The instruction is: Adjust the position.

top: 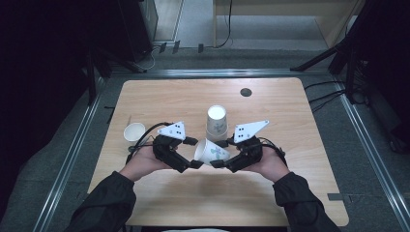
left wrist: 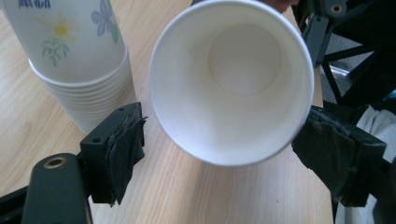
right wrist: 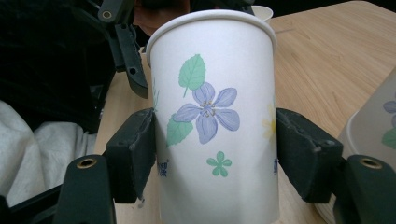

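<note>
High view: a paper cup (top: 211, 152) lies tipped on its side just above the table (top: 159, 96), between the two claws, in front of the upside-down cup stack (top: 216, 122); a lone upright cup (top: 134, 131) sits well apart at the left w/ a thin stick-like thing beside it (too small to tell what). Right claw (top: 218, 163) meets the cup's base end, left claw (top: 196, 163) sits at its mouth end. Left gripper view: camera looks straight into the open mouth of the cup (left wrist: 231, 81); the left claw's pads (left wrist: 122, 144) stand either side of the rim, the left one clearly apart from it, the right one just at the rim's edge (contact can't be confirmed), so I read this claw as released, not gripping; the stack (left wrist: 79, 60) is near, at upper left. Right gripper view: right claw (right wrist: 215, 161) is clenched on the cup (right wrist: 212, 116), both pads pressed to the flowered wall, low toward the base, wall not visibly buckled. Handling, as a judgement: the cup is v. light, thin-walled, crushes easily mid-wall and is stiffest at the rolled rim and at the base, and the printed surface is prob. a bit slick. Best hold is gentle, low near the base or across the rim, not the middle. If the left claw takes the rim, light squeeze only, else the mouth ovals & slips.
</note>
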`<move>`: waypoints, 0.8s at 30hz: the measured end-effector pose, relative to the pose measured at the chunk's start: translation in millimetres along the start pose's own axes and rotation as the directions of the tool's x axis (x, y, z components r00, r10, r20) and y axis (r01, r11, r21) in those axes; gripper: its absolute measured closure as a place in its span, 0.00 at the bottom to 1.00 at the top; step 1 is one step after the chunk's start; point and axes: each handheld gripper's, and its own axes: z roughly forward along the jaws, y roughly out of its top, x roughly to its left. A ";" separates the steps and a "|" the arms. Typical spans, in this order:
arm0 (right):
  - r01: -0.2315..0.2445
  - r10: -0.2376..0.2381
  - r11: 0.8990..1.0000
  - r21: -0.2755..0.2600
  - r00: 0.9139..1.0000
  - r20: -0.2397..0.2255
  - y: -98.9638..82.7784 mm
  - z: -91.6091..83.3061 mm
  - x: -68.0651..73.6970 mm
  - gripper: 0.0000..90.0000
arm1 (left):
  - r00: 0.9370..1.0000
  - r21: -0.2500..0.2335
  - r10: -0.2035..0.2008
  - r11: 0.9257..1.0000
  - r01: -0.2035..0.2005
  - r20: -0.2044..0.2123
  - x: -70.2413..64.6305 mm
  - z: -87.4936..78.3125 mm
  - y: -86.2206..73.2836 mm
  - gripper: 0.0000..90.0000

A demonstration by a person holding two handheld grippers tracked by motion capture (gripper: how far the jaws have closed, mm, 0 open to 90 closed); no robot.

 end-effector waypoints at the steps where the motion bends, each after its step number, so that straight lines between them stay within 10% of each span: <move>1: -0.003 0.003 1.000 -0.006 1.000 -0.001 0.2 -0.2 0.0 0.36 | 1.000 -0.010 -0.005 1.000 0.005 0.001 0.0 0.3 0.3 0.19; 24: -0.015 0.013 0.999 -0.043 0.999 -0.038 1.9 1.7 0.6 0.36 | 0.998 -0.109 -0.043 0.993 0.049 0.053 -0.2 3.2 2.2 0.22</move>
